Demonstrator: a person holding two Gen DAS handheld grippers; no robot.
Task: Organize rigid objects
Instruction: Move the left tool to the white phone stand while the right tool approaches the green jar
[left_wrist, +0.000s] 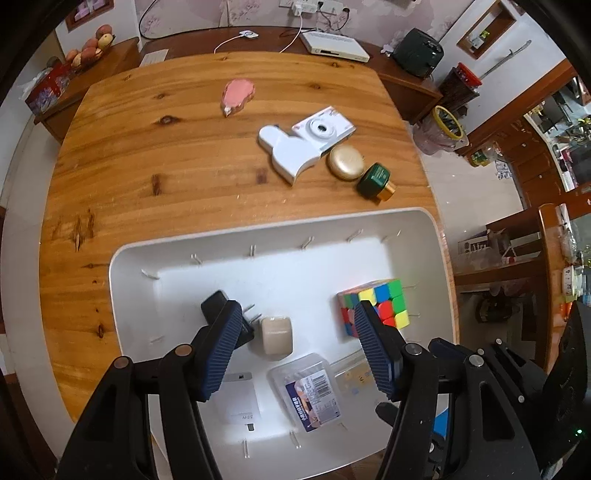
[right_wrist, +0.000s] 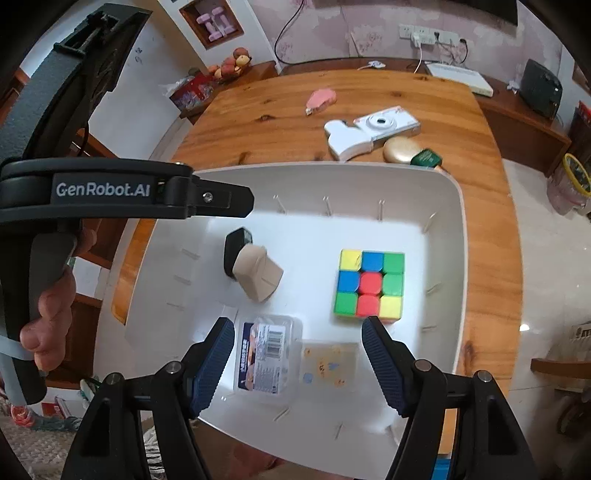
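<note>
Both grippers, left (left_wrist: 295, 343) and right (right_wrist: 298, 354), jaws spread, empty, above white bin (right_wrist: 448, 206) (cube (right_wrist: 369, 283) inside).

Wooden table (left_wrist: 147, 155), white bin (left_wrist: 229, 236), camera (left_wrist: 325, 127), compact (left_wrist: 345, 160)

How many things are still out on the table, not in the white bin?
5: a pink piece far back alone, then a cluster near the bin: white camera, white holder against it, gold compact, green jar. Others may be hidden.
</note>
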